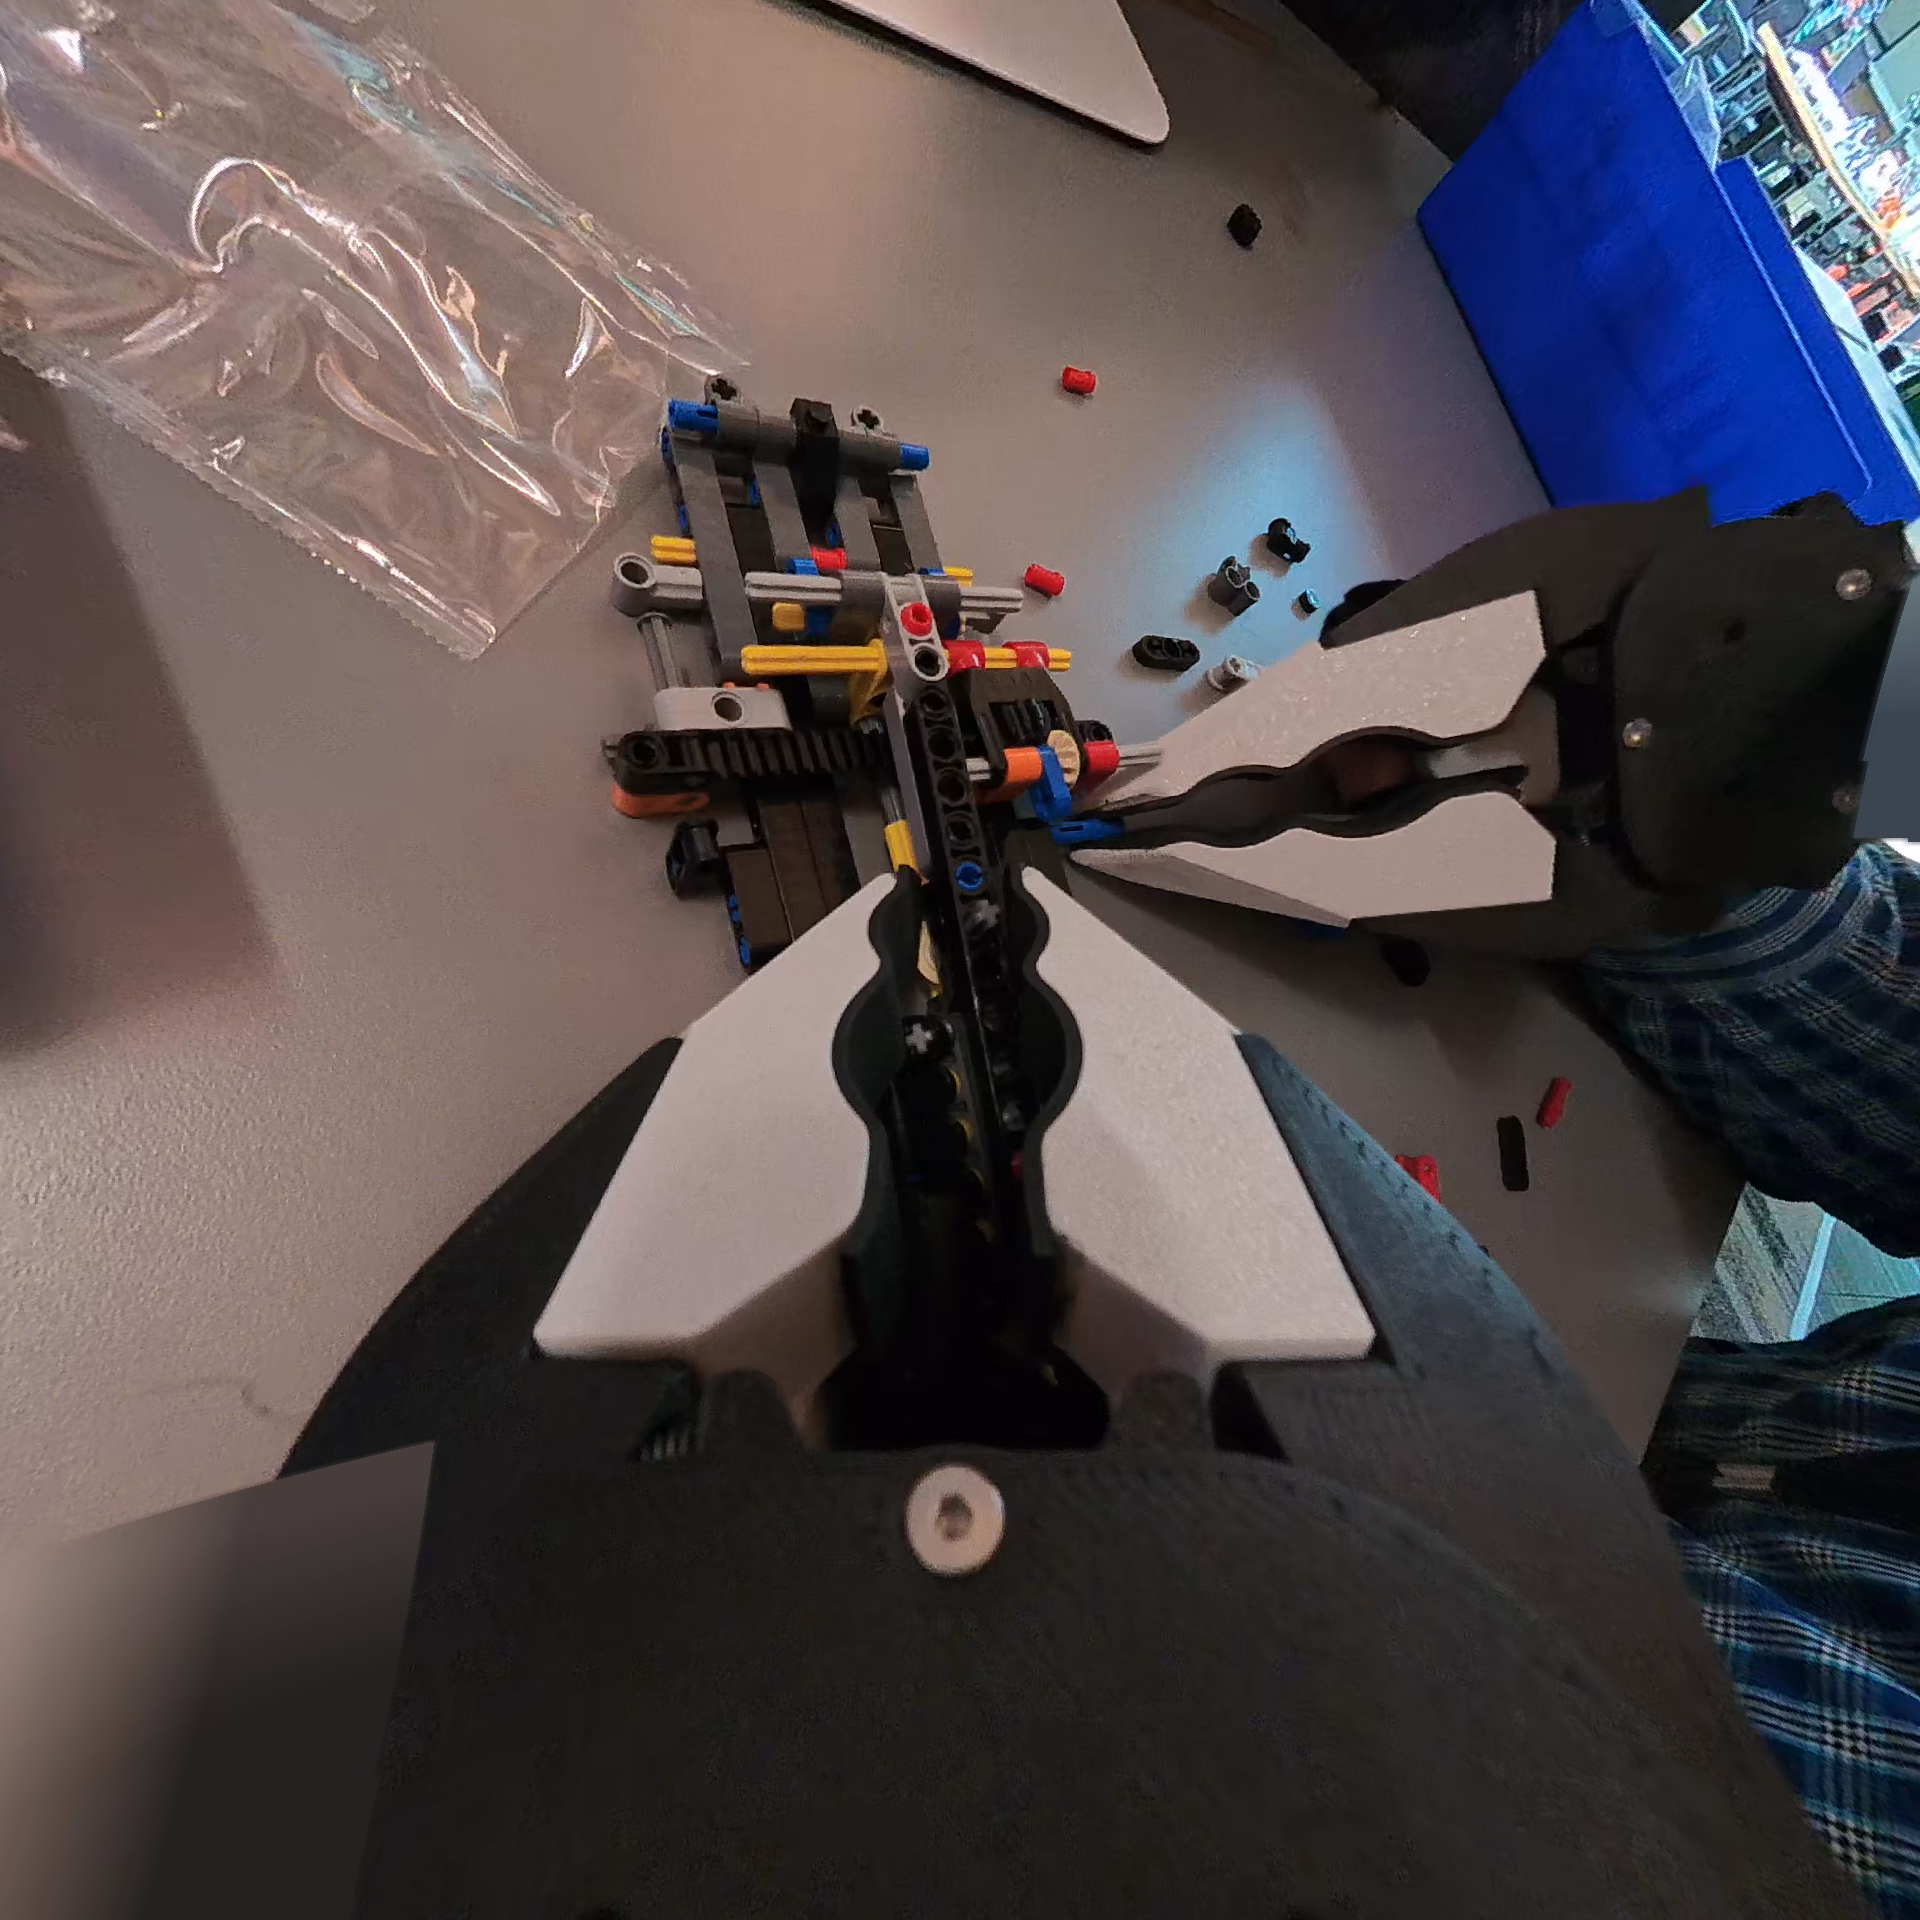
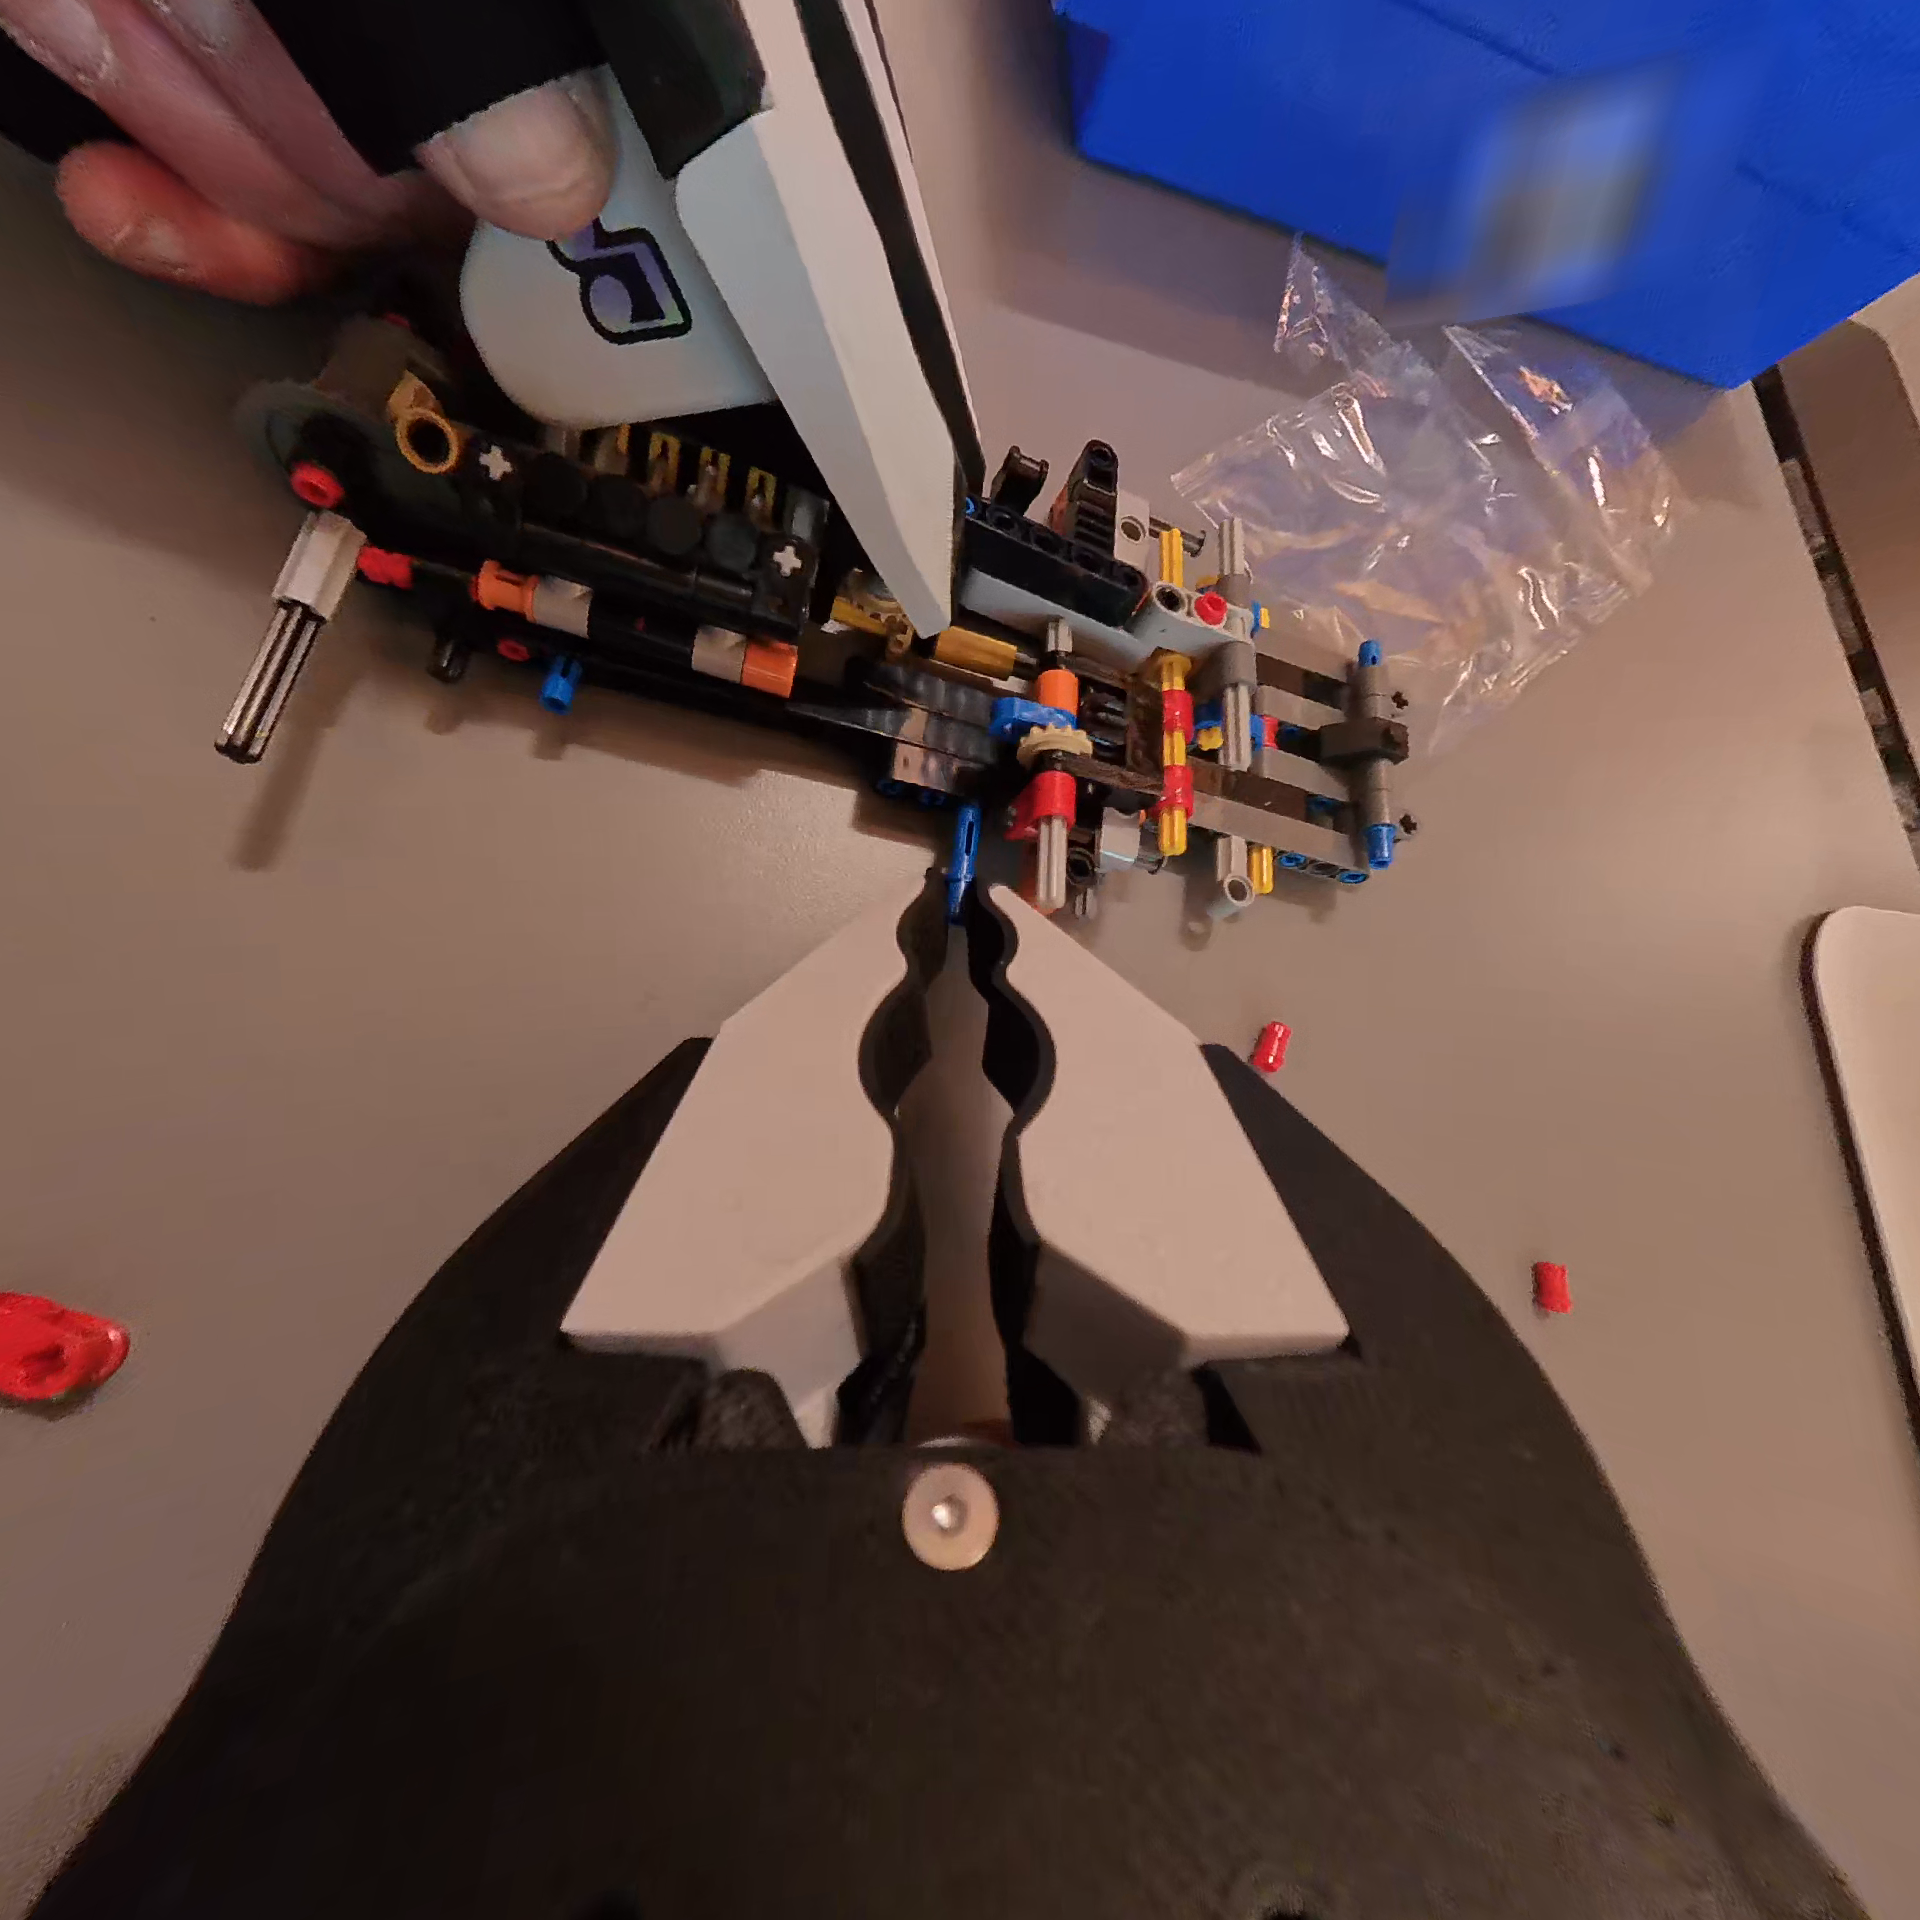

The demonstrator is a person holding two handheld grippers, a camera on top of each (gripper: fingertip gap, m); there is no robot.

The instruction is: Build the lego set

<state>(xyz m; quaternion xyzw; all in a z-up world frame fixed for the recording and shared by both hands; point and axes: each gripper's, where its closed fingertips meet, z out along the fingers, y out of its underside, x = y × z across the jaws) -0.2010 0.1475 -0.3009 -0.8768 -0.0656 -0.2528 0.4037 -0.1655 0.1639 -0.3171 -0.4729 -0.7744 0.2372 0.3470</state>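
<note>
A partly built lego assembly (image 1: 821,623) of black, grey, yellow, red and blue technic parts lies on the grey table. My left gripper (image 1: 961,883) is shut on the assembly's long black beam (image 1: 951,769), which runs back between its fingers. My right gripper (image 2: 961,894) is shut on a small blue pin (image 2: 964,842), held at the near side edge of the assembly (image 2: 1143,727), next to a red connector on a grey axle. In the left wrist view the right gripper (image 1: 1091,821) comes in from the right. In the right wrist view the left gripper (image 2: 930,613) clamps the assembly from above.
A clear plastic bag (image 1: 312,312) lies beyond the assembly. A blue bin (image 1: 1662,291) stands at the table's far side. Loose red (image 1: 1081,379) and black and grey pieces (image 1: 1236,582) are scattered nearby. A red piece (image 2: 57,1345) and red bushes (image 2: 1270,1044) lie near the right gripper. A white board (image 2: 1870,1091) sits at the edge. The grippers' ends are close to 5 cm from one another.
</note>
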